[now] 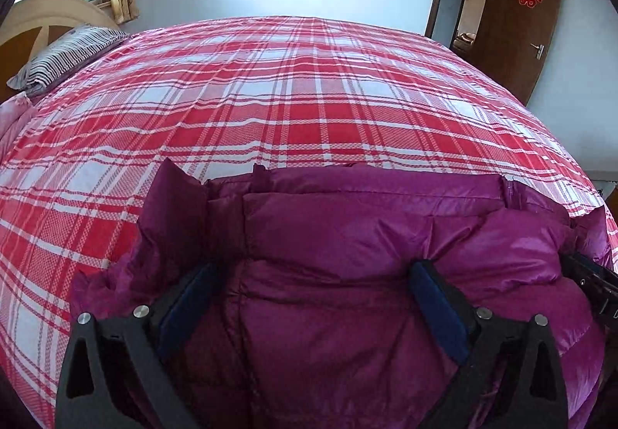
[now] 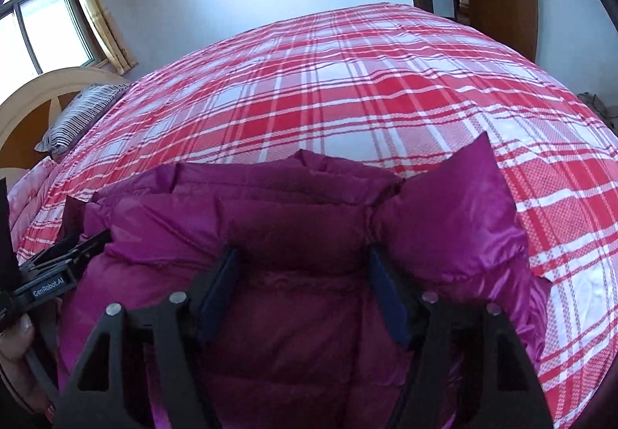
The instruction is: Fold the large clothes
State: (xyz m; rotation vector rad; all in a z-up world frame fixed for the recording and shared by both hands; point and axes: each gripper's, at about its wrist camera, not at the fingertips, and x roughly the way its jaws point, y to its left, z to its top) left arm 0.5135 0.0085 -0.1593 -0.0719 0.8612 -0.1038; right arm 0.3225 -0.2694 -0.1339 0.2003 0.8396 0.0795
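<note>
A shiny purple padded jacket [image 1: 347,205] lies bunched in thick folds at the near edge of the bed, also seen in the right wrist view [image 2: 270,205]. My left gripper [image 1: 314,266] stands wide open over its left part, the quilted fabric lying between the blue pads [image 1: 436,305]. My right gripper [image 2: 302,251] sits on the right part. A thick fold fills its gap and creases against both pads [image 2: 216,297]. One stiff corner of the jacket [image 2: 479,174] sticks up on the right. Each gripper shows at the edge of the other's view [image 1: 595,286] [image 2: 58,266].
The bed's red and white plaid cover [image 1: 309,89] stretches flat beyond the jacket. A striped pillow [image 1: 65,54] lies by the curved headboard [image 1: 38,15] at the far left. A brown door [image 1: 521,23] stands open at the back right. A hand [image 2: 19,336] holds the left gripper.
</note>
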